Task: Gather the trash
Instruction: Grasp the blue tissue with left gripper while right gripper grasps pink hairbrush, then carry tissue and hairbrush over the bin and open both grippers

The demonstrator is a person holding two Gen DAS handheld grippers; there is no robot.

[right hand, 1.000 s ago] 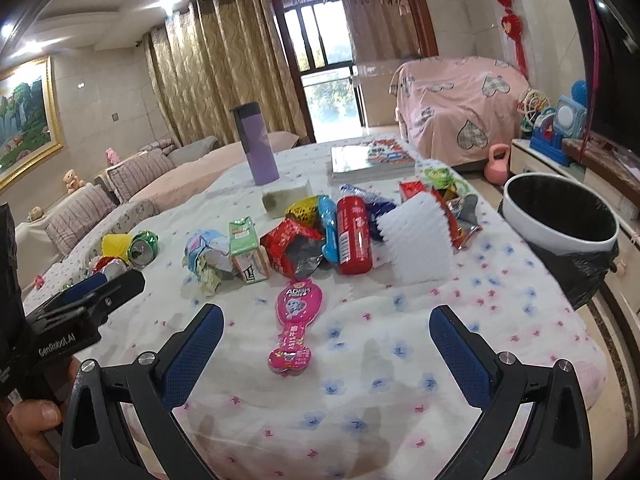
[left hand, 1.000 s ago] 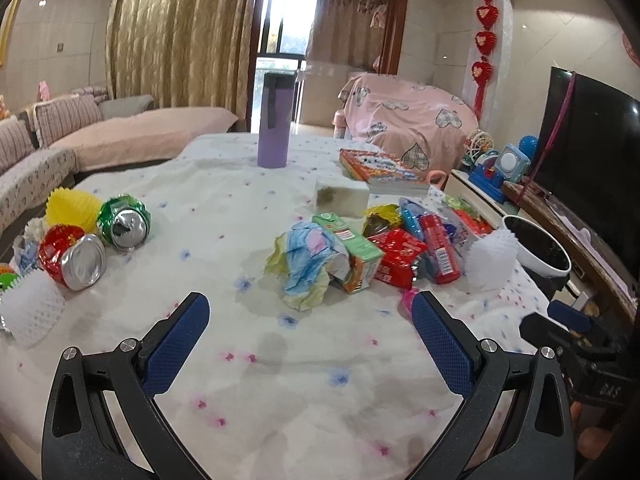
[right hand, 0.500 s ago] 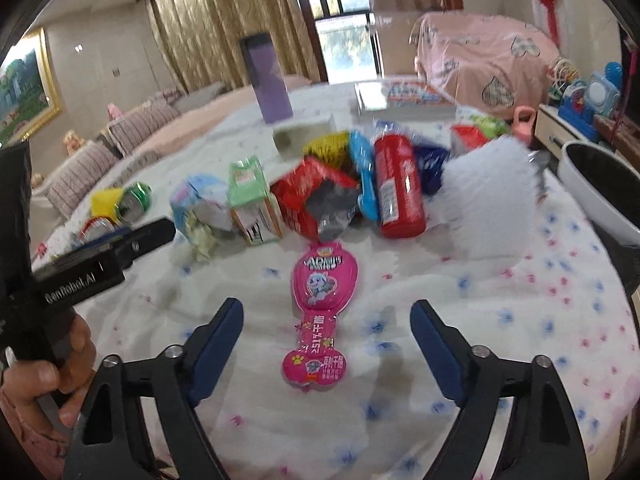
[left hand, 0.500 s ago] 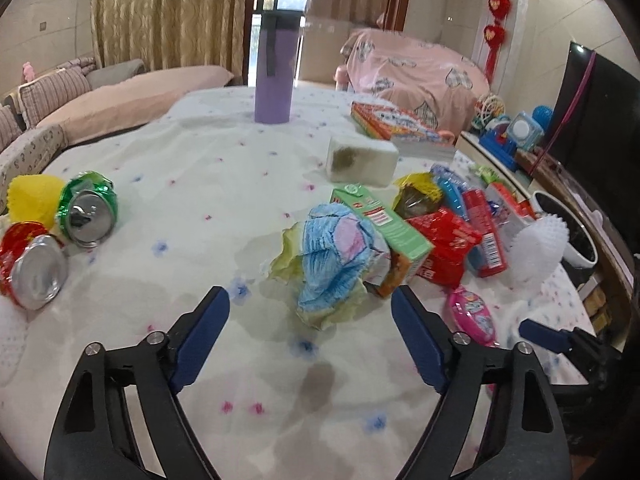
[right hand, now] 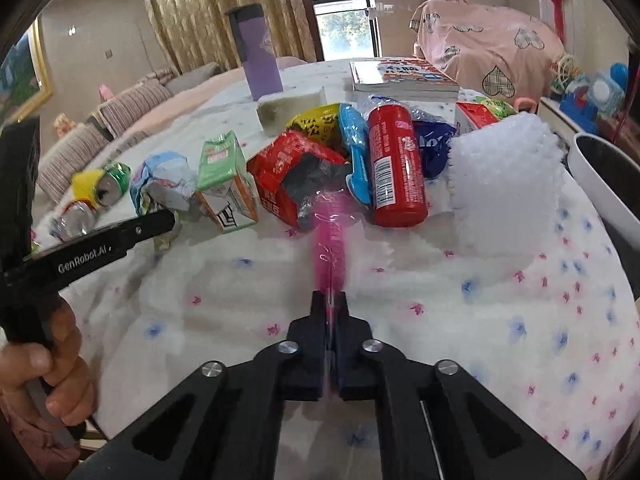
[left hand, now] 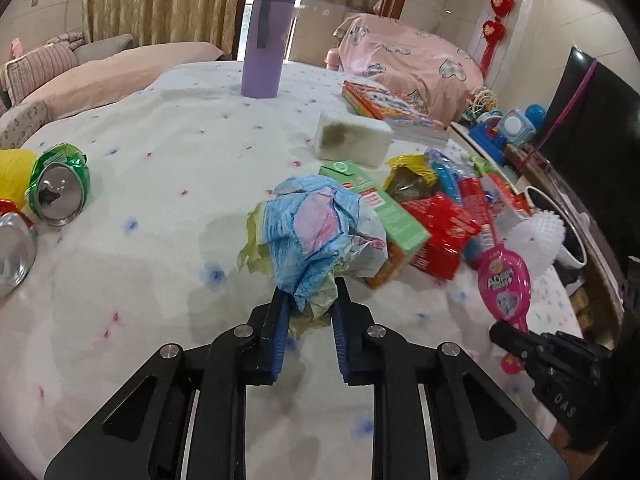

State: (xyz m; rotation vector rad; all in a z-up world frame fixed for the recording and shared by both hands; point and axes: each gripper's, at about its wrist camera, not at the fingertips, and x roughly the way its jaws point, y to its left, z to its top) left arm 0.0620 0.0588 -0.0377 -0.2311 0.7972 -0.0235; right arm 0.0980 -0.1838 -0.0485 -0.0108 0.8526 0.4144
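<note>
My left gripper (left hand: pixel 309 304) is shut on the near edge of a crumpled blue, pink and yellow paper wad (left hand: pixel 316 232), which rests on the white flowered tablecloth (left hand: pixel 160 272). My right gripper (right hand: pixel 330 300) is shut on the tail of a flat pink candy wrapper (right hand: pixel 330 240), seen edge-on and lifted off the cloth; it also shows in the left wrist view (left hand: pixel 505 284). Behind lies a pile of trash: a green carton (right hand: pixel 224 176), a red box (right hand: pixel 292 172), a red can (right hand: pixel 394 164) and a white foam net (right hand: pixel 504 188).
A white bin with a black liner (left hand: pixel 560 224) stands off the table's right edge. Crushed cans (left hand: pixel 58 188) lie at the left. A purple tumbler (left hand: pixel 266 40), a sponge block (left hand: pixel 352 140) and books (right hand: pixel 404 76) sit further back.
Both grippers moved forward and down and closed: the left on the paper wad, the right on the pink wrapper, which has turned edge-on and risen off the cloth.
</note>
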